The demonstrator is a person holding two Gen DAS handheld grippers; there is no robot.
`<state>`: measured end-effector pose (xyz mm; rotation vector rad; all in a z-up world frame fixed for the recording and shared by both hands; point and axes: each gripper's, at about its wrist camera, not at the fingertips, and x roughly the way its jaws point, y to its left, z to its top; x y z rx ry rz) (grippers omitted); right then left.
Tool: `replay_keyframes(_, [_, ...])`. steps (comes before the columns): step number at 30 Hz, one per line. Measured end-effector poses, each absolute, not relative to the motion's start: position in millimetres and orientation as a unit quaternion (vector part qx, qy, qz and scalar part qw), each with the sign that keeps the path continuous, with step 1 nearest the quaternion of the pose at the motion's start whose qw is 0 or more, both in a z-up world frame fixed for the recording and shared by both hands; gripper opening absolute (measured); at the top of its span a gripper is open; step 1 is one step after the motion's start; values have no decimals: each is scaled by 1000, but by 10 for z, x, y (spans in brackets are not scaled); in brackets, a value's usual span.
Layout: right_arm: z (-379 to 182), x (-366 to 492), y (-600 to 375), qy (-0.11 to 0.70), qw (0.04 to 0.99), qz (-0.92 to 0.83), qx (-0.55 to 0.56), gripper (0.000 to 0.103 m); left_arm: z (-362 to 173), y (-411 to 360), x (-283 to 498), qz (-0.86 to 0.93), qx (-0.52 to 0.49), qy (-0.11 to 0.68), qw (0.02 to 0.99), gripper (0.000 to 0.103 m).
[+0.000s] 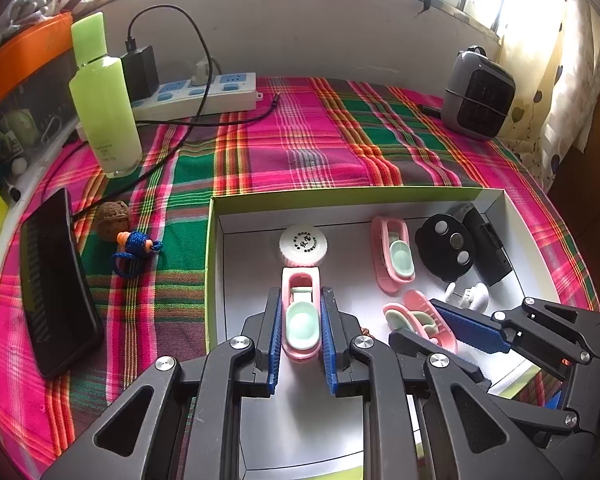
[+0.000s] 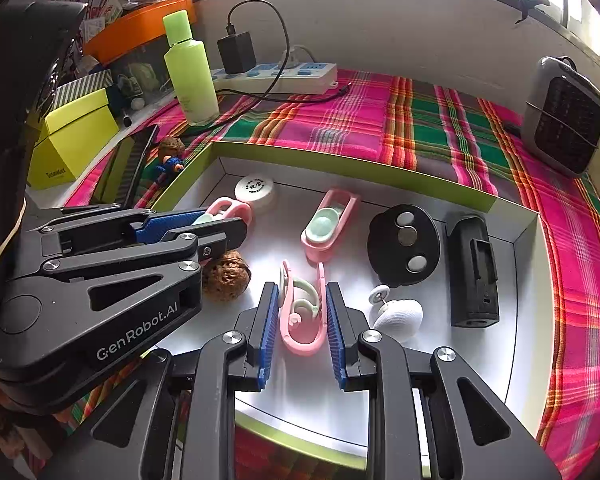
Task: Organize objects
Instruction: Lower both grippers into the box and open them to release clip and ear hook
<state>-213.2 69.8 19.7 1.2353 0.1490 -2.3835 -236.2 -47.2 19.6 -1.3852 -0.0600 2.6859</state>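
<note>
A green-rimmed white box lies on the plaid cloth. My left gripper is shut on a pink and mint clip inside the box. My right gripper is shut on a second pink clip, turned on its side. A third pink clip lies loose in the box. A walnut lies in the box beside the left gripper. A second walnut and a blue cord charm lie on the cloth outside the box.
Also in the box: a white round cap, a black disc with magnets, a black block, white pins. Outside it: a green bottle, a power strip, a phone, a grey heater.
</note>
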Motion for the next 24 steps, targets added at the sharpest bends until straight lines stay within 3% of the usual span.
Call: replay_keyframes(24, [203,-2138,706,67,217,-864,449,24,184,-454,-2374,886,-461,-9,55,17])
